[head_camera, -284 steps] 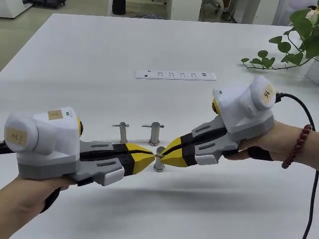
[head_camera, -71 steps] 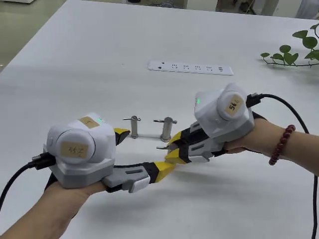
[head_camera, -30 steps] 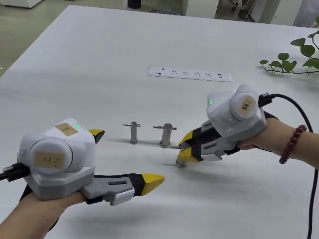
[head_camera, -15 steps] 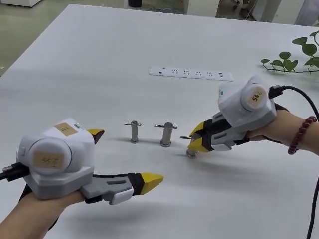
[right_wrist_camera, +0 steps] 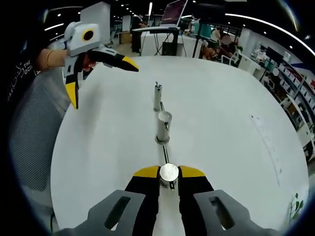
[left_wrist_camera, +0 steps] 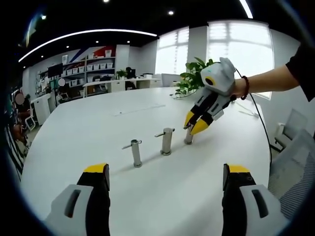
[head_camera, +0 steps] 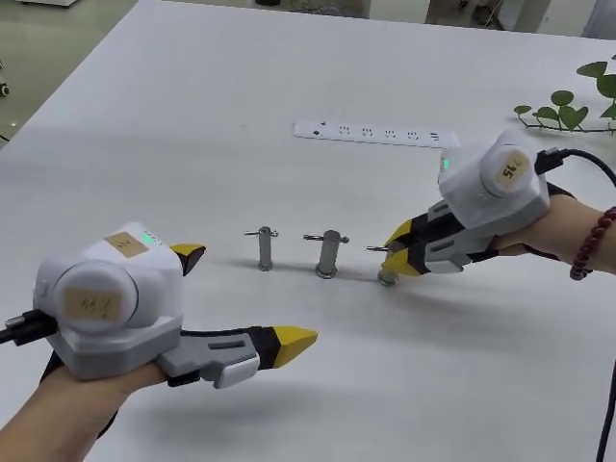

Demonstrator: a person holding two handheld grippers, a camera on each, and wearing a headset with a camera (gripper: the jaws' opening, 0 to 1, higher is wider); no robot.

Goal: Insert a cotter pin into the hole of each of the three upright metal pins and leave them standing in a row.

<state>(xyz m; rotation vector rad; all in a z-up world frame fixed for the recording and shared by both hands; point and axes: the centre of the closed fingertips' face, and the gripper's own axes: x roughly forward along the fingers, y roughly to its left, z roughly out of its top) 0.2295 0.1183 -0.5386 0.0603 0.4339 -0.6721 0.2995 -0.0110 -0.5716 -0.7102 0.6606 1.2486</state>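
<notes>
Change: your right hand-held gripper (head_camera: 399, 252) has carried the third pin (head_camera: 388, 276) from in front of the other two out to the right end of their line. Your left hand-held gripper (head_camera: 241, 296), which met the right one at that pin seconds ago, has pulled away to the lower left of the head view.
Right hand-held gripper: its jaws are closed on the head of the third pin. In the right gripper view the round pin top sits clamped between the yellow tips at lower centre.
Left hand-held gripper: its jaws are spread wide and hold nothing, well apart from the row.
Third pin: it stands upright, right of centre in the head view, near the middle pin (head_camera: 329, 253). Its foot looks to be down on the surface (head_camera: 192, 144), but you cannot be sure from here.
Cotter (head_camera: 375, 248): the thin wire sticks out of the third pin toward the middle pin, so it appears threaded through.
Other pins: the middle pin and the left pin (head_camera: 266, 248) stand free, each with a wire across its top.
Row: in the right gripper view the three pins line up straight up the frame.
Meaning: the inserting looks finished, and what remains is your release.
Risk: open both jaws evenly, since a dragging tip could topple the pin or knock it out of line.
</notes>
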